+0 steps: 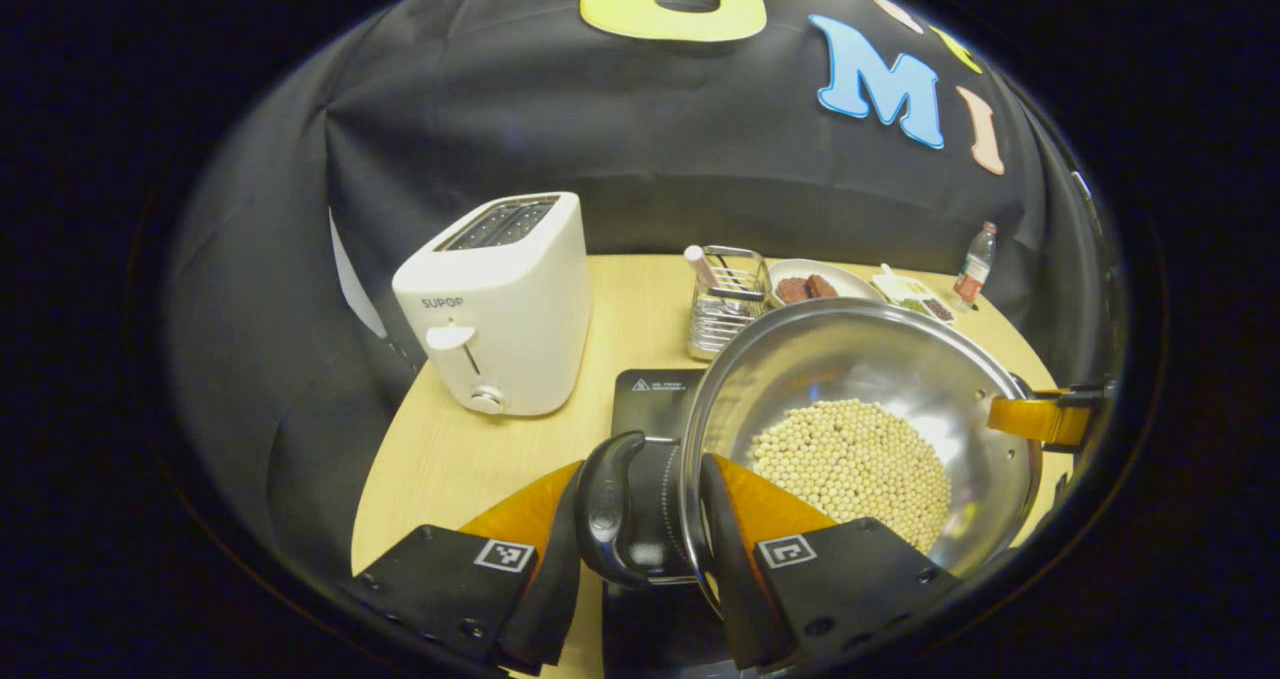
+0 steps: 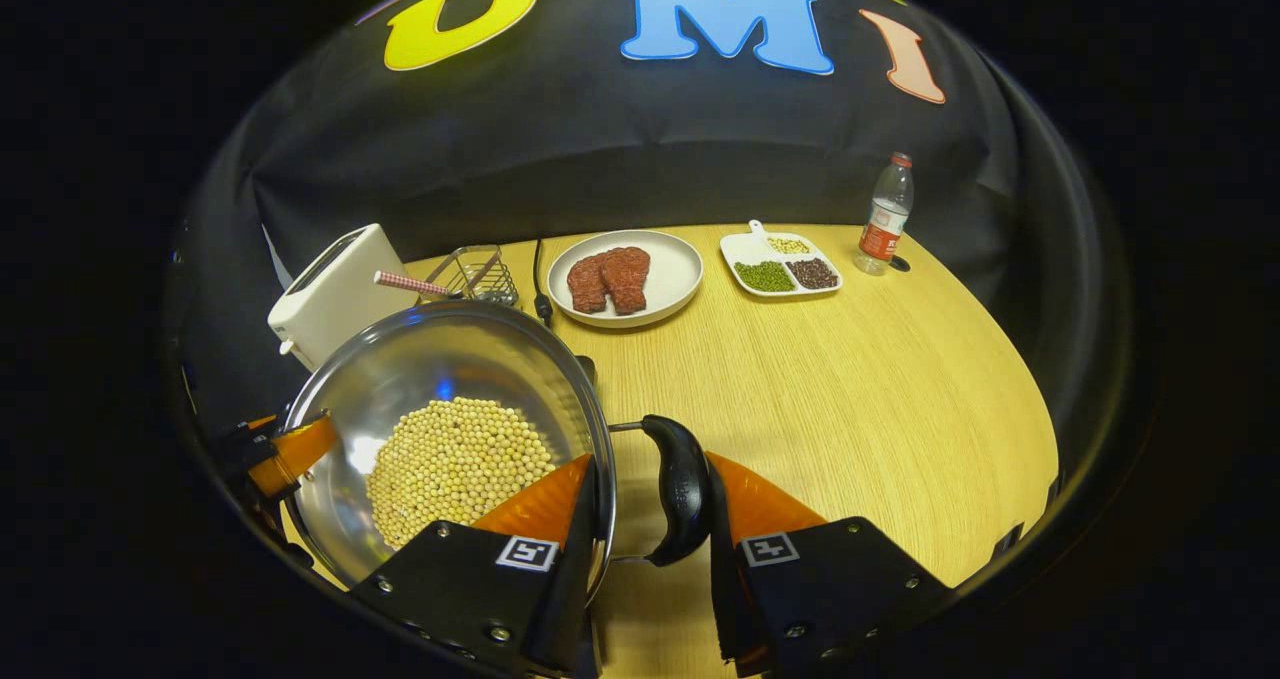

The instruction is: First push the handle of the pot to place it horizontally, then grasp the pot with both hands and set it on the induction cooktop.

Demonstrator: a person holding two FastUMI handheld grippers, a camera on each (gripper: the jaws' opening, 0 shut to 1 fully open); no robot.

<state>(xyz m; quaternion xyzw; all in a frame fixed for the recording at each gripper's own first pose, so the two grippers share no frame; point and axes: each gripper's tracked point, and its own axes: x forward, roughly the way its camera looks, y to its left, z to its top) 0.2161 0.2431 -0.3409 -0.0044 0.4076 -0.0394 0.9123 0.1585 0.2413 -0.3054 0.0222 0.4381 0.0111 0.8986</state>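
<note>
Left claw: pressed on the black side handle of the pot, one finger outside the handle, the other inside the rim. Right claw: pinching the opposite black handle and rim the same way.

Pot: steel, shiny, round, part-filled with pale yellow beans; held between both claws, apparently raised off the bench; whether any part touches down, cannot tell. Induction cooktop: dark flat slab, just beyond and partly under the pot's left side.

Handling, as judged: rigid body, fairly heavy with the load; polished rim slippery, so the handles are the place to hold. Beans loose and free to roll, so keep level; a tilt toward either side risks a spill.

Around the pot: white toaster to its left, wire rack behind it, plate with two brown patties further back, divided dish and bottle beyond and to the right.
</note>
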